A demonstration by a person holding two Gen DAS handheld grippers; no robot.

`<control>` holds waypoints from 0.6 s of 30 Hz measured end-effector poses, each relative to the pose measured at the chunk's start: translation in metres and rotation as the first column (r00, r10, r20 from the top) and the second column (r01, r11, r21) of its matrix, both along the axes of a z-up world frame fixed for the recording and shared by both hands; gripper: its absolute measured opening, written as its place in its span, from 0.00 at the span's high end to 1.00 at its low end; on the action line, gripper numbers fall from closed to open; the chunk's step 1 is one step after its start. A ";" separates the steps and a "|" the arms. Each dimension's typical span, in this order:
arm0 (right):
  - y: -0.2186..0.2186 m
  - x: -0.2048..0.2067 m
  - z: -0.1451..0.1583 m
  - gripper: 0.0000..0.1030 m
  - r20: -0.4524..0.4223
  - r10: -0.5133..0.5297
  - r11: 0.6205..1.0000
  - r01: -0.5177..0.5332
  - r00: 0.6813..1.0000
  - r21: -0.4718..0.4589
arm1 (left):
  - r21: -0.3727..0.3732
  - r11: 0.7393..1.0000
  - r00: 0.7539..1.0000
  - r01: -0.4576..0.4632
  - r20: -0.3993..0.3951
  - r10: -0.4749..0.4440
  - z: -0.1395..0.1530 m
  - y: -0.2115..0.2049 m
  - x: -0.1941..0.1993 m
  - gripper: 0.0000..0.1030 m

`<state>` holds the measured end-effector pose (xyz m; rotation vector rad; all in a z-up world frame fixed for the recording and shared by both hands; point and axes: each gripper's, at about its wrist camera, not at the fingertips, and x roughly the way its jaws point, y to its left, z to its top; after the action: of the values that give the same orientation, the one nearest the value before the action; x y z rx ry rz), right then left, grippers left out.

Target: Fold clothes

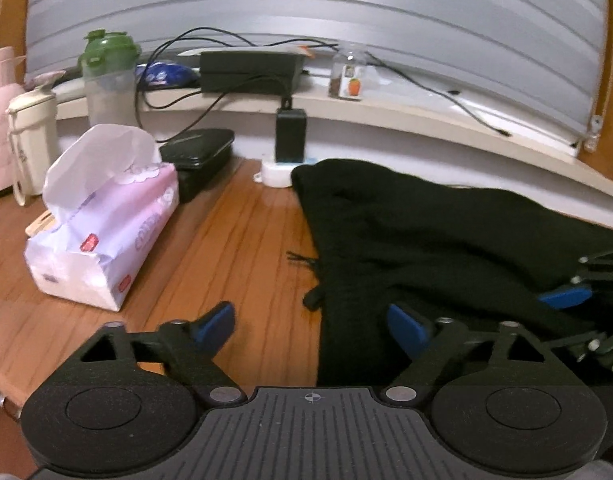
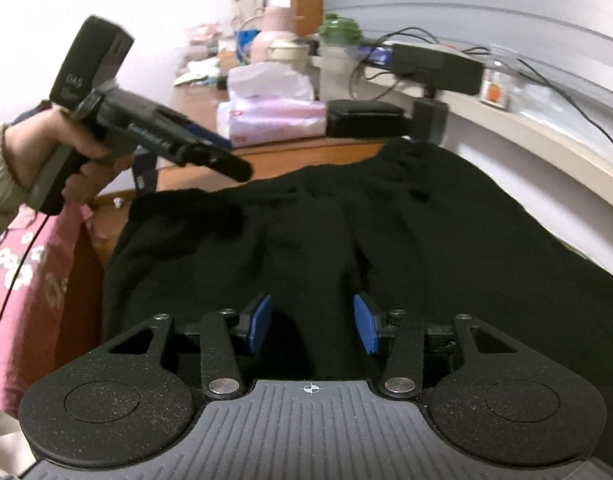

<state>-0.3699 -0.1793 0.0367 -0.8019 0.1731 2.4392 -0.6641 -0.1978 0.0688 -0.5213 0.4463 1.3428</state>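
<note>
A black garment [image 1: 446, 240] lies spread on the wooden table [image 1: 234, 240], and it fills the middle of the right wrist view [image 2: 386, 220]. My left gripper [image 1: 311, 322] is open and straddles the garment's left edge, with one blue pad over bare wood and the other over the cloth. A hand [image 2: 66, 148] holds that left gripper [image 2: 236, 168] above the garment's far left corner. My right gripper [image 2: 313, 323] hovers low over the near part of the garment, jaws apart, both blue pad faces bare and cloth below the gap. The right gripper's pad [image 1: 566, 296] shows at the right edge.
A pink tissue pack [image 1: 106, 232], a black case [image 1: 198, 156], a cream mug [image 1: 30, 140] and a green-lidded bottle [image 1: 108, 80] stand left of the garment. A charger [image 1: 290, 140] and cables sit at the back under a shelf [image 1: 426, 116]. Pink floral bedding [image 2: 26, 280] lies beyond the table's left edge.
</note>
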 end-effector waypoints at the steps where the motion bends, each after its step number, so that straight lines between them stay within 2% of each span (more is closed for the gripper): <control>1: -0.002 -0.004 0.000 0.55 0.000 -0.002 1.000 0.002 1.000 0.005 | -0.006 1.000 1.000 0.010 0.002 -0.010 -0.002 0.003 -0.001 0.27; 2: -0.003 -0.007 -0.001 0.55 0.000 -0.004 1.000 0.004 1.000 0.009 | -0.013 1.000 1.000 0.020 0.005 -0.020 -0.005 0.005 -0.002 0.33; 4: -0.006 -0.014 -0.001 0.55 -0.001 0.009 1.000 -0.009 1.000 0.011 | -0.031 0.999 1.000 0.020 0.002 -0.020 -0.010 0.012 -0.003 0.37; 6: -0.010 -0.020 -0.002 0.54 0.007 0.013 1.000 -0.013 1.000 0.013 | -0.043 0.999 1.000 0.020 -0.001 -0.020 -0.015 0.018 -0.004 0.37; 7: -0.012 -0.023 -0.002 0.53 0.010 0.015 1.000 -0.015 1.000 0.012 | -0.038 0.999 1.000 0.021 0.001 -0.021 -0.015 0.019 -0.003 0.37; 9: -0.016 -0.024 -0.001 0.46 0.009 0.021 1.000 -0.021 1.000 0.015 | -0.022 1.000 1.000 0.018 0.006 -0.018 -0.013 0.018 0.000 0.37; 11: -0.023 -0.022 0.001 0.46 0.012 0.020 0.999 -0.020 1.000 0.025 | 0.000 1.000 1.000 0.017 0.007 -0.017 -0.008 0.015 0.006 0.37; 15: -0.038 0.025 0.005 0.46 -0.003 -0.029 0.999 0.029 1.000 0.035 | 0.057 0.996 0.997 0.072 -0.026 -0.071 0.007 0.007 0.037 0.33; 18: -0.048 0.091 0.003 0.46 -0.003 -0.149 0.989 0.149 0.989 0.015 | 0.076 0.985 0.988 0.152 -0.011 -0.151 0.011 0.008 0.066 0.31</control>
<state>-0.2791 -0.2274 0.0396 -0.7522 0.2074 2.2987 -0.5980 -0.1896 0.0795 -0.4121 0.4279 1.2101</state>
